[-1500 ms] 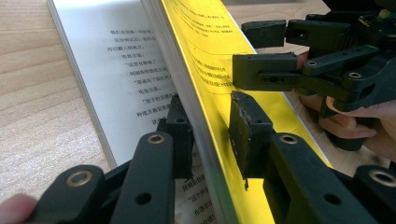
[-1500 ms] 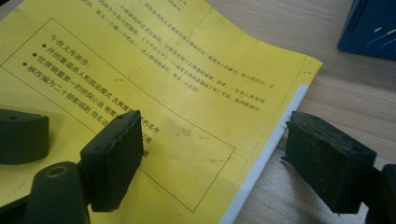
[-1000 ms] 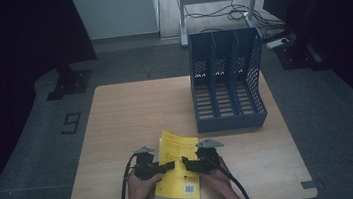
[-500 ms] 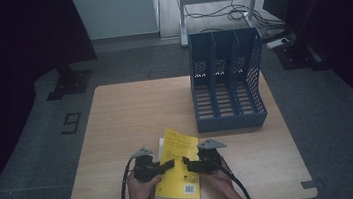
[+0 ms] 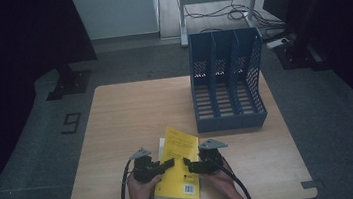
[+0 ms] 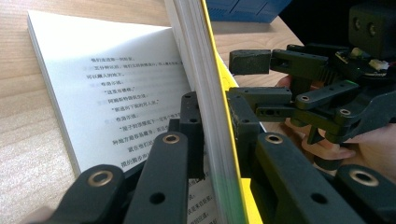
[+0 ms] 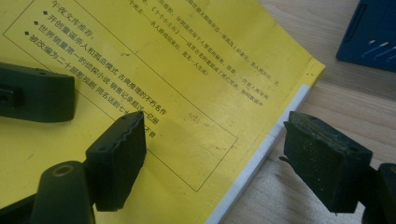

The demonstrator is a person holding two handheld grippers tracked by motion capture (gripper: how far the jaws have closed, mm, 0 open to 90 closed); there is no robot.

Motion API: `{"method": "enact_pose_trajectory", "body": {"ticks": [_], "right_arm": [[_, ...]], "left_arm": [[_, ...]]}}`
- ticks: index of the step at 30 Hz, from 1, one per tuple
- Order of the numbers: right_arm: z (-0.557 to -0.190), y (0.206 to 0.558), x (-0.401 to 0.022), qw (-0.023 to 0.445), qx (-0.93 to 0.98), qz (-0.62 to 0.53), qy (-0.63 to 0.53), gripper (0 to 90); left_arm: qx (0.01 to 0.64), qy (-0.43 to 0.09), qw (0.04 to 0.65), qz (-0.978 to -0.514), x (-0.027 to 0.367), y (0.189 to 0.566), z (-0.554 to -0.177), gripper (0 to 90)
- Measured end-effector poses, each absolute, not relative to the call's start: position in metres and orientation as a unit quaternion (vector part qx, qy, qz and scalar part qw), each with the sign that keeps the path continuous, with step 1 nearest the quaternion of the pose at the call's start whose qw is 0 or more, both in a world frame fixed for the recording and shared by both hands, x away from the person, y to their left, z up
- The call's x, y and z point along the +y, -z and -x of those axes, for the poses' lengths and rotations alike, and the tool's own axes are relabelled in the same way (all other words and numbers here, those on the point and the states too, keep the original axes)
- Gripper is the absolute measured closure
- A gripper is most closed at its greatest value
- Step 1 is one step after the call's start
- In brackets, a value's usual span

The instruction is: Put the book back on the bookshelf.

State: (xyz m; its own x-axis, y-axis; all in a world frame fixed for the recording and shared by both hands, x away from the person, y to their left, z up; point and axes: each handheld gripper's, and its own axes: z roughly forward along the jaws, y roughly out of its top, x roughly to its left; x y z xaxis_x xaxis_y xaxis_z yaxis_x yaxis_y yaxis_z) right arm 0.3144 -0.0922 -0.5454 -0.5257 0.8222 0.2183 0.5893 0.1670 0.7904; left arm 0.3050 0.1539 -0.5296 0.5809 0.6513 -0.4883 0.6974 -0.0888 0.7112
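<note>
A yellow paperback (image 5: 179,152) lies near the table's front edge, its cover and a sheaf of pages lifted off a white printed page (image 6: 112,84). My left gripper (image 6: 217,107) reaches in from the book's left side. Its jaws have just been closing, and the pads press on the lifted yellow cover and page stack (image 6: 198,56). My right gripper (image 7: 219,154) stands open over the yellow cover (image 7: 187,70) at its right edge. One pad is above the cover and the other beyond the edge, over the wood. In the high view both grippers (image 5: 171,161) (image 5: 187,162) meet over the book.
A blue three-slot file holder (image 5: 227,81) stands at the back right of the wooden table (image 5: 131,114). A person's hands hold both grippers at the front edge, and cables trail off it. Dark floor surrounds the table.
</note>
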Motion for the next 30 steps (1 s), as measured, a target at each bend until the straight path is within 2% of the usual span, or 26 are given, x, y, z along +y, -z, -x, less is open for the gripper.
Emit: {"method": "enact_pose_trajectory", "body": {"ticks": [13, 30], "right_arm": [[-0.311, 0.539, -0.1, 0.126, 0.746, -0.469, -0.456, 20.7], [-0.31, 0.534, -0.109, 0.12, 0.737, -0.471, -0.469, 21.0]], "left_arm": [[0.446, -0.003, 0.52, -0.728, 0.157, 0.523, -0.301, 81.3], [0.414, -0.031, 0.533, -0.737, 0.156, 0.509, -0.293, 82.1]]}}
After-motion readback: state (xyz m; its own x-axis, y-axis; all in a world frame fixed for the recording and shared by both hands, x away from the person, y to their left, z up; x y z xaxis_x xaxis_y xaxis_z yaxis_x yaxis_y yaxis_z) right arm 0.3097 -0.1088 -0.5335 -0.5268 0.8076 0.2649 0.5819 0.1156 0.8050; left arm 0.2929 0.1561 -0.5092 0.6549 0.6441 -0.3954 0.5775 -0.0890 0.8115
